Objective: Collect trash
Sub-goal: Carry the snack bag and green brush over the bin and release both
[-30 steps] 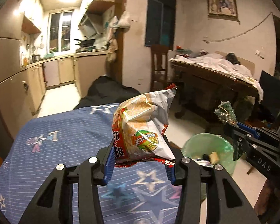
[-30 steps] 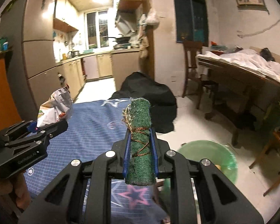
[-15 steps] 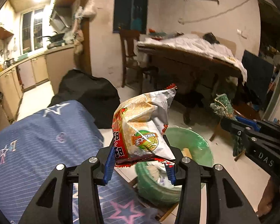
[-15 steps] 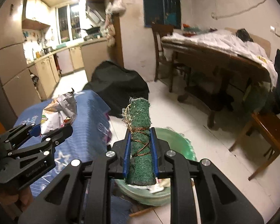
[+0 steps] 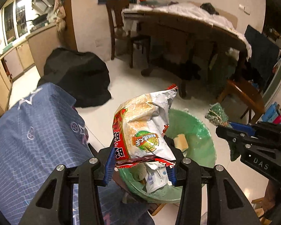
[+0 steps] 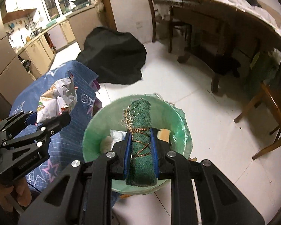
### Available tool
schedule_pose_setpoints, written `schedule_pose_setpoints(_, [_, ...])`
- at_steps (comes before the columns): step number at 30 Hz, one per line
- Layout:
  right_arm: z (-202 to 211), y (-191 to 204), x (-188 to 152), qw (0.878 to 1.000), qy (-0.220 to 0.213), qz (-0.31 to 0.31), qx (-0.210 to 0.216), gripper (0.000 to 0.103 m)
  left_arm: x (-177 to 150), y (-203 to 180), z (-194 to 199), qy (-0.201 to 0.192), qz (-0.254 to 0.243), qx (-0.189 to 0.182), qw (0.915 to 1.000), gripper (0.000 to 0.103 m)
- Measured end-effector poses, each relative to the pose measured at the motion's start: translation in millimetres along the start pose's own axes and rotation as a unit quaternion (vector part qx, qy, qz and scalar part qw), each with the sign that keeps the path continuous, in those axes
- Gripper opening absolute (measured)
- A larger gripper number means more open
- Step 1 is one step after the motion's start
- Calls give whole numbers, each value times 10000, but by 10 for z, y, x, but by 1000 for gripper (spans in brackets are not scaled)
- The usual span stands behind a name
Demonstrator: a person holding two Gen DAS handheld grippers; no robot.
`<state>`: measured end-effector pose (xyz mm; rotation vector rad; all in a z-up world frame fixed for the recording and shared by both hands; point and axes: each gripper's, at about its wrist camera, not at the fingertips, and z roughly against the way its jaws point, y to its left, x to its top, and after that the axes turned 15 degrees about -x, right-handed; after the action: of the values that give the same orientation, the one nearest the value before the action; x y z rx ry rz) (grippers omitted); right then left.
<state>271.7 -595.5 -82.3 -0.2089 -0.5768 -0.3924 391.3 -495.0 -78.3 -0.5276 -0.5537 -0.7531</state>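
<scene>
Two pairs of tongs hang over the floor beside a bench draped in a blue star-patterned cloth [image 5: 37, 131], which fills the left. The left tongs [image 5: 141, 166] pinch a crumpled snack bag [image 5: 144, 129] by its lower edge, its torn top standing up, above the near left rim of a green-lined trash bin [image 5: 200, 129] on the white floor. Inside the bin lie a yellow sponge piece [image 5: 180, 140] and a white wrapper [image 5: 156, 176]. To the right, the right tongs [image 6: 140, 159] are pressed tight on a rolled green scouring pad [image 6: 140, 131] bound with copper-coloured wire, held upright over the bin's middle. Far behind stand a black covered heap [image 6: 114, 56] and a wooden table [image 6: 224, 18].
</scene>
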Motion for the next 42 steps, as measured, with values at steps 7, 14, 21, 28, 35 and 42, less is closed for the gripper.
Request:
schedule_pose_setpoints(7, [-191,-49,-22,9998,215,-15,16,18,-109,136,-377,362,39,91,9993,46])
schedule_pose_setpoints(14, [-318,-148,-17,9996,281,-61,24,18,-117,205,-551,425,58,121,9990,46])
schedule_pose_setpoints(21, [-331,-145,-24,9996,269,-55,44,18,-104,186,-567,423,60,121,9990,46])
schedule_pose_setpoints(28, [-339,-144,-11,9996,263,-69,30,18,-117,226,-567,415,84,128,9990,46])
schedule_pose_setpoints(35, [-352,-139,-7,9996,257,-55,55,18,-115,230,-573,434,79,138,9989,46])
schedule_pose_setpoints(42, [-346,-173,1,9997,204,-88,80,29,-125,236,-600,486,56,180,9986,62])
